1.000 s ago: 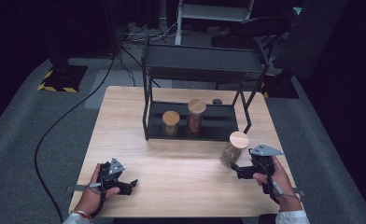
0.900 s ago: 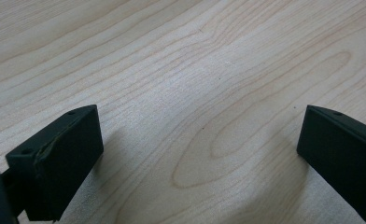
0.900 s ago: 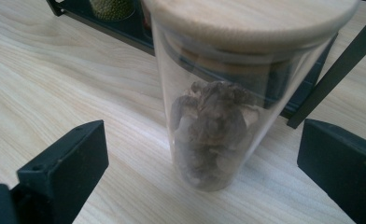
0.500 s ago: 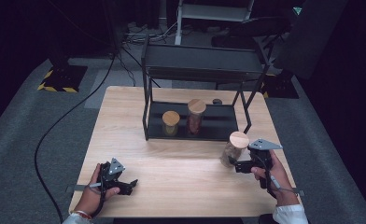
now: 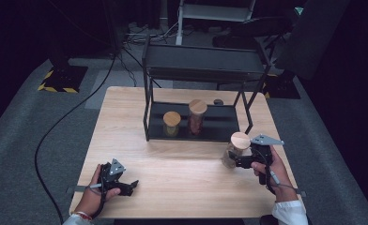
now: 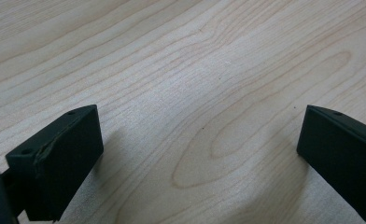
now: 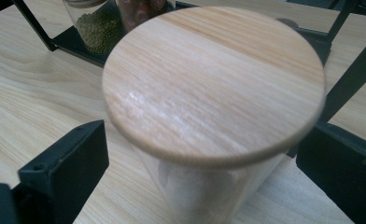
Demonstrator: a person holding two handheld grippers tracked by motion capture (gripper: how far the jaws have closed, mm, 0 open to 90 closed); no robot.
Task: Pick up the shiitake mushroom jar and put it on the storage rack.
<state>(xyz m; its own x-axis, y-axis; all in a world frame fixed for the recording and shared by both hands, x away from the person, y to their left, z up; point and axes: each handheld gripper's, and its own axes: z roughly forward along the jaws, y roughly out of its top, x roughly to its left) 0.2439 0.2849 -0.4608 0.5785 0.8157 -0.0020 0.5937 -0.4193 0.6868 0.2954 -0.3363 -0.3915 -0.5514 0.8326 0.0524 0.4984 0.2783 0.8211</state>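
With the right gripper (image 5: 233,161) spread around the jar (image 5: 233,151) at 4 o'clock, grip its slippery, breakable glass below the lid.

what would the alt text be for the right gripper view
A clear glass jar with a round pale wooden lid stands close up between the right gripper's two open black jaws, which have not closed on it, on a light wooden table. Behind it, a black metal shelf rack holds a jar of green grains.
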